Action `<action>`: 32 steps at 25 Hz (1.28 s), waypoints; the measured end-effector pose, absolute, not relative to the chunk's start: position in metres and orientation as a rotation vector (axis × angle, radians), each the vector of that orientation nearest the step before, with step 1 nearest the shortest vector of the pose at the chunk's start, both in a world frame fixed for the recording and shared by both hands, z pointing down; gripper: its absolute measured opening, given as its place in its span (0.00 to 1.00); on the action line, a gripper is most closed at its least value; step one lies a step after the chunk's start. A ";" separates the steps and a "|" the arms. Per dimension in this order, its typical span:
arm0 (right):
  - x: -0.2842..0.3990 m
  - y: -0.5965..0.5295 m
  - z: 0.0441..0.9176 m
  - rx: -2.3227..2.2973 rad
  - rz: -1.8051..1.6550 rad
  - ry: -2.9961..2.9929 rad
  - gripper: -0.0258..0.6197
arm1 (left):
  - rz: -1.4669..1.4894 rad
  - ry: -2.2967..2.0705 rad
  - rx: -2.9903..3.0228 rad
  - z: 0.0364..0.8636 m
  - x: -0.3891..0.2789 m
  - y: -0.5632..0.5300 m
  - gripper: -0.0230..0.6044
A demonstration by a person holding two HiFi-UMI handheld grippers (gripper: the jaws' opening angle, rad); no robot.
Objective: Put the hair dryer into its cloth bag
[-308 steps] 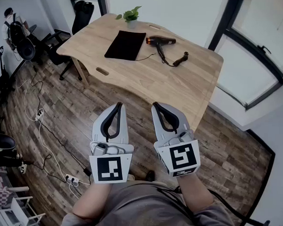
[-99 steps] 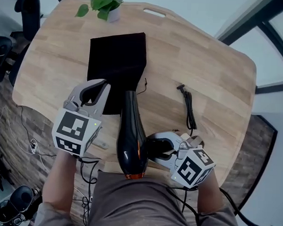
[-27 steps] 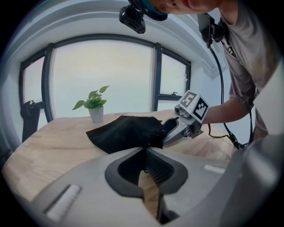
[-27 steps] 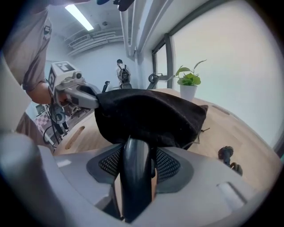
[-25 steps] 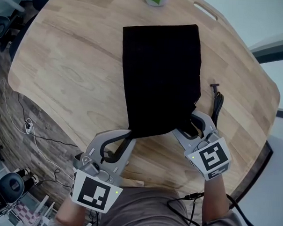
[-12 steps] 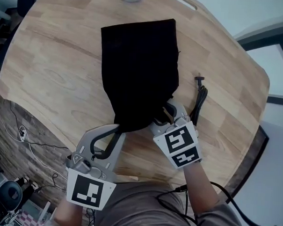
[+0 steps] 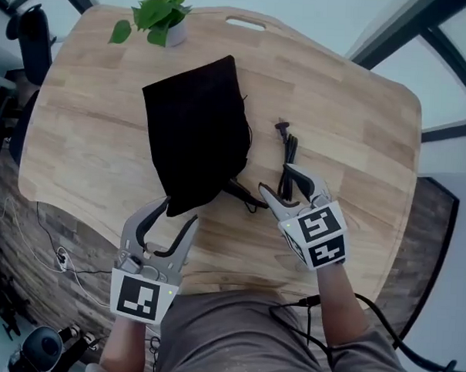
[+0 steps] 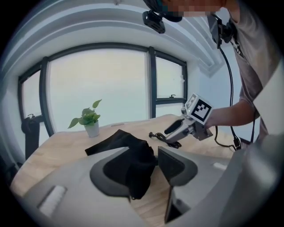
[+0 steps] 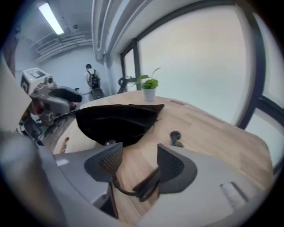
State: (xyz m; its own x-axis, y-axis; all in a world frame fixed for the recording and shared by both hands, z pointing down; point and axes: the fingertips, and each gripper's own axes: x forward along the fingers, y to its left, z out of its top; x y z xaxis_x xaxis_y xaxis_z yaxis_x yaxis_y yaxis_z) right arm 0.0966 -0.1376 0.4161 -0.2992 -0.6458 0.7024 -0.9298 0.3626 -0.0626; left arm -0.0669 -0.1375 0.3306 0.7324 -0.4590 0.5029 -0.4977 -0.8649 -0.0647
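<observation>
Left tongs (image 7: 182,210): narrow, pinching the gathered near end of the black cloth bag (image 7: 193,133); my own view shows the cloth filling the gap from pad to pad.
Right tongs (image 7: 275,181): wide, the jaws have just been opening; the black power cord (image 7: 290,153) runs loose through the gap and the pads are not pressing on it.
Bag: lies bulging on the light wooden worktop (image 7: 352,109), far end toward the small potted green plant (image 7: 159,16).
Hair dryer: no view shows its body; its cord comes out at the bag's near end and trails right to the coiled part and the plug (image 7: 282,126).
Head view alone: the whole layout, with the bag at the left, the cord just beside it and my two tongs near the worktop's front edge.
Left tongs view alone: my right tongs seen side-on, low over the cord.
Right tongs view alone: a person standing far back in the room.
</observation>
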 end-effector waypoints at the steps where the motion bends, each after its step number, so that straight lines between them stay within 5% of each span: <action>1: 0.111 -0.140 0.420 1.415 0.660 -1.999 0.47 | 0.845 -0.750 2.873 0.334 -0.059 -0.136 0.36; 7: 0.157 -0.159 0.460 1.558 0.860 -1.851 0.52 | 1.016 -0.662 2.881 0.365 -0.033 -0.146 0.37; 11: 0.161 -0.174 0.480 1.593 0.909 -1.821 0.52 | 1.072 -0.643 2.916 0.374 -0.025 -0.160 0.19; 15: 0.153 -0.186 0.479 1.581 0.845 -1.854 0.31 | 1.047 -0.641 2.929 0.375 -0.021 -0.167 0.12; 18: 0.141 -0.186 0.474 1.576 0.819 -1.930 0.26 | 1.072 -0.587 2.954 0.375 -0.018 -0.161 0.12; 20: 0.137 -0.184 0.465 1.591 0.803 -1.980 0.25 | 1.078 -0.540 2.984 0.370 -0.019 -0.153 0.14; 24: 0.131 -0.180 0.444 1.594 0.748 -2.074 0.23 | 1.054 -0.527 2.948 0.376 -0.025 -0.140 0.39; 29: 0.116 -0.174 0.420 1.537 0.645 -2.157 0.21 | 1.241 -0.597 2.899 0.414 -0.028 -0.147 0.40; 30: 0.111 -0.172 0.416 1.516 0.620 -2.177 0.21 | 1.296 -0.629 2.899 0.419 -0.030 -0.152 0.36; 32: 0.099 -0.167 0.409 1.466 0.566 -2.218 0.20 | 1.306 -0.708 2.898 0.417 -0.034 -0.163 0.10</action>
State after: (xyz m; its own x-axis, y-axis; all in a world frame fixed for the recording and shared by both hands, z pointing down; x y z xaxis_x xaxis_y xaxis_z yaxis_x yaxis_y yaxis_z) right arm 0.0987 -0.1667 0.4089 -0.3560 -0.7558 0.5497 -0.9267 0.3614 -0.1033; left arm -0.0336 -0.1628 0.4167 0.5851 -0.4319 0.6864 -0.3393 -0.8991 -0.2765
